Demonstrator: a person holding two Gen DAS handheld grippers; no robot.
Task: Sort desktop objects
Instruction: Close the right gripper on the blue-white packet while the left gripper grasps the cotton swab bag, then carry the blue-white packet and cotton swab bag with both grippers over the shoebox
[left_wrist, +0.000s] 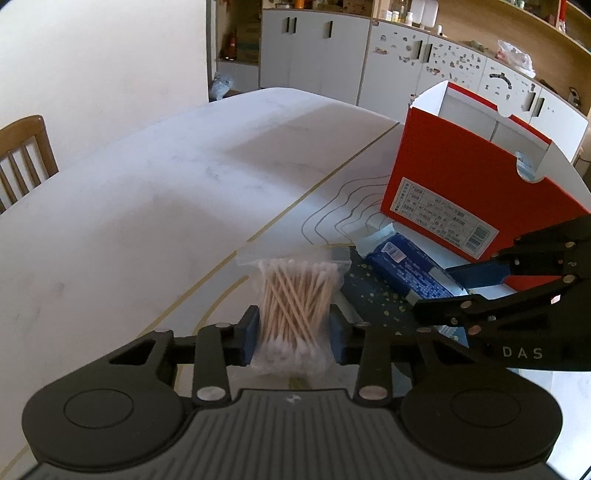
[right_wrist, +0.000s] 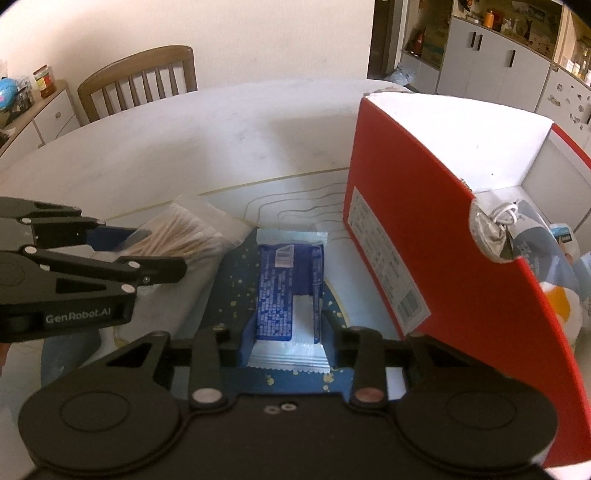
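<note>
I have both grippers down over the white counter (left_wrist: 147, 192), side by side. My left gripper (left_wrist: 293, 334) has its blue fingers (left_wrist: 249, 334) pressed in on either side of a clear bag of cotton swabs (left_wrist: 295, 306); the plastic bunches between the pads, so the bag is gripped. The bag lies on the counter with its sealed top edge pointing away from me, at the left edge of a dark blue speckled mat (left_wrist: 373, 299).

My right gripper (right_wrist: 286, 336) has its fingers (right_wrist: 247, 338) drawn in tight against a blue tissue packet (right_wrist: 275, 291), which lies lengthwise on the same mat (right_wrist: 236, 273), its crimped white end nearest the camera. From the left wrist view the right gripper (left_wrist: 452, 290) reaches in from the right with the packet (left_wrist: 410, 266) between its tips.

Just right of the packet stands an open red cardboard box (right_wrist: 424, 229) with a white inside and a printed label on its near end. Some packaging and a white cord show inside it at the notch in its wall. A wooden chair (right_wrist: 136, 81) stands at the far side of the counter, and grey cabinets (left_wrist: 314, 51) line the back wall.
</note>
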